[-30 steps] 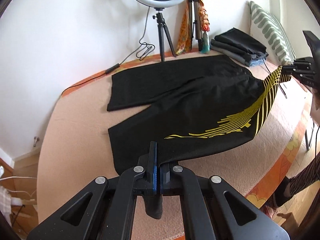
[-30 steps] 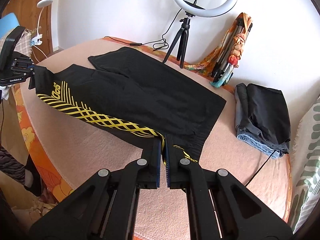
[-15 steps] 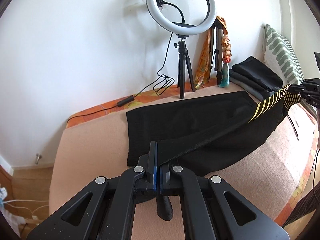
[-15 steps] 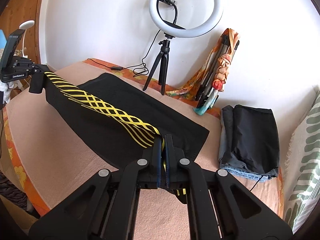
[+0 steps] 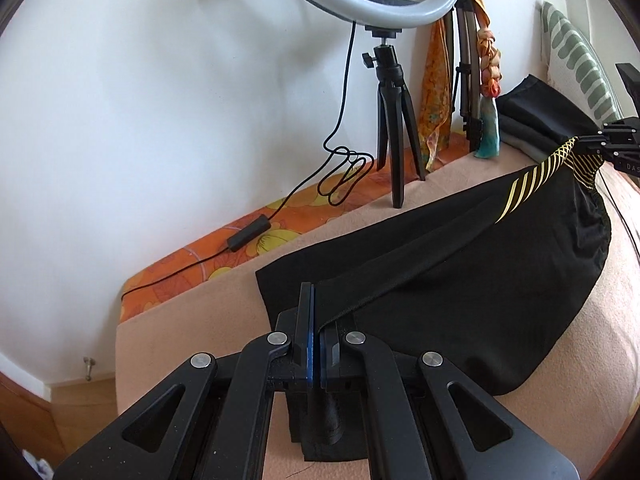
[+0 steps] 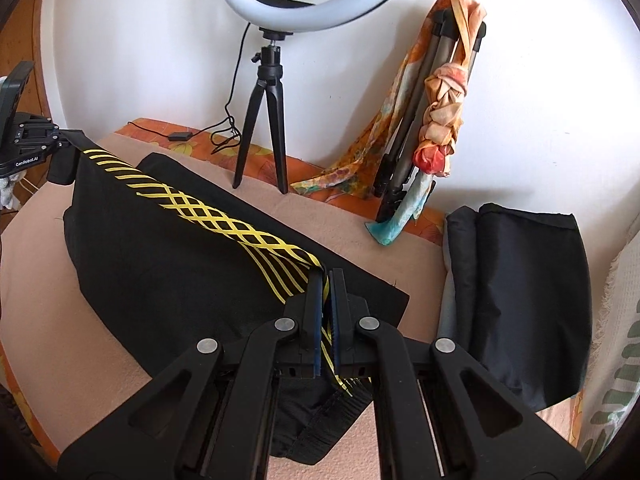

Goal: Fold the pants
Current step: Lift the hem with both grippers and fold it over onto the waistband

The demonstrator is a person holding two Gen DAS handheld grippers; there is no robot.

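left hand-held gripper (image 5: 316, 344): clamped | right hand-held gripper (image 6: 327, 320): clamped

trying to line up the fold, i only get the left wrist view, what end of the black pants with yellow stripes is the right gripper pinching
Observer: The right gripper is shut on the black pants with yellow stripes at the striped edge, ribbed waistband hanging below its fingers.
Operator: anything right of it i cant see
Observer: The stack of folded dark clothes ends in a white cushion with green leaf print.
Operator: is my gripper visible there
Observer: Yes, the left gripper holds the far striped corner raised above the peach blanket.
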